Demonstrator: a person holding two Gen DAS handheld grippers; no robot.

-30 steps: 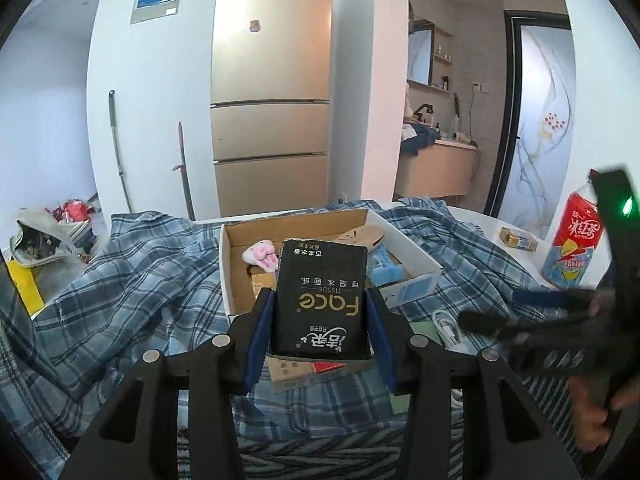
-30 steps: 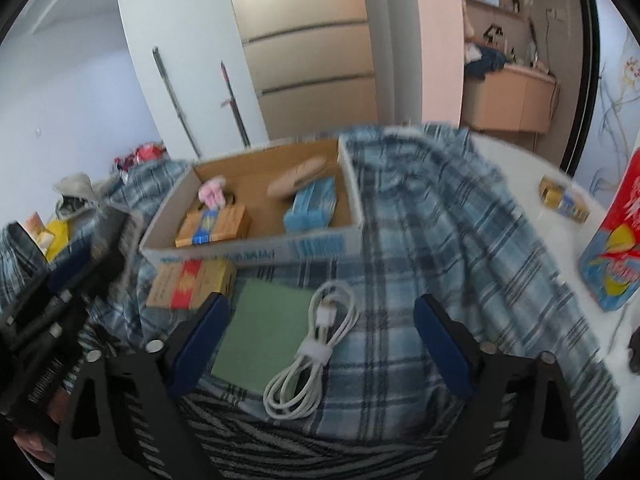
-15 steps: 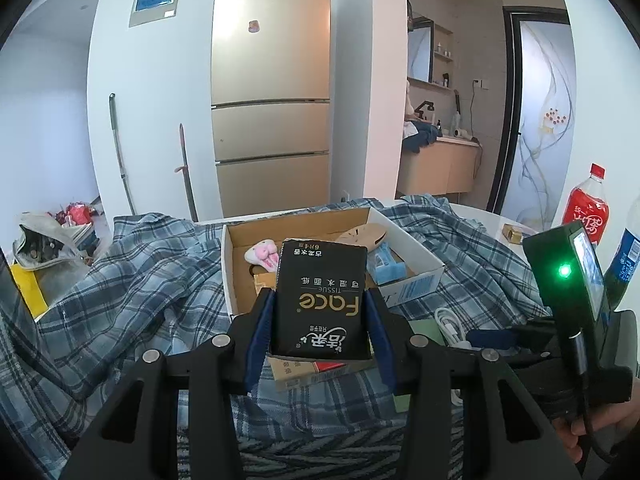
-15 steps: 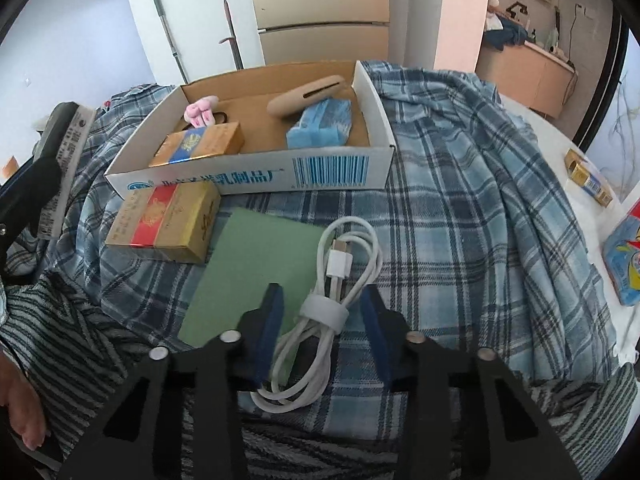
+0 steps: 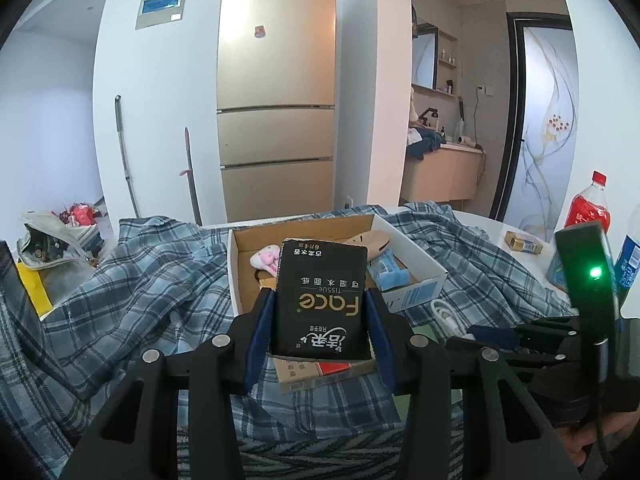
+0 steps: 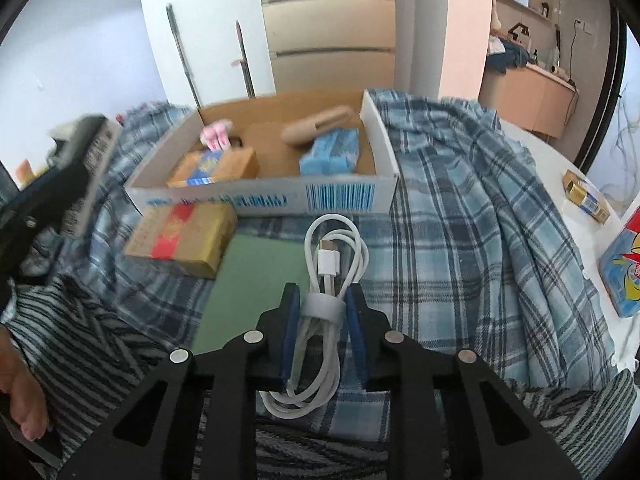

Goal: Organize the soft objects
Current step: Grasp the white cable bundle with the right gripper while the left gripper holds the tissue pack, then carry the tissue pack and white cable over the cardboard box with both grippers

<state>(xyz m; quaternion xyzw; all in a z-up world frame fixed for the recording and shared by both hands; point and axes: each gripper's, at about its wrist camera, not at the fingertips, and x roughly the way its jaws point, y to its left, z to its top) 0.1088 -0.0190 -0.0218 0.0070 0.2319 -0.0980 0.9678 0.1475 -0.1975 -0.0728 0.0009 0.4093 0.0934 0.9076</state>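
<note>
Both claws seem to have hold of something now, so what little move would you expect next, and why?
Probably the right gripper lifts the coiled white cable off the plaid cloth toward the cardboard box: its pads already pinch the cable's band. The left gripper holds the black tissue pack.

Right gripper [image 6: 323, 312] a second ago wide open above white charging cable [image 6: 334, 256]; since then brought lower and nearer, jaws drawn in around bundle. Now blue pads [image 6: 291, 320] press either side of cable at its white strap. Cable, cardboard box [image 6: 260, 200] and green sheet [image 6: 256, 280] loom larger in right wrist view. In left wrist view, right gripper body [image 5: 580, 320] was blurred streak at right edge; now sharp, low, green light showing.
</note>
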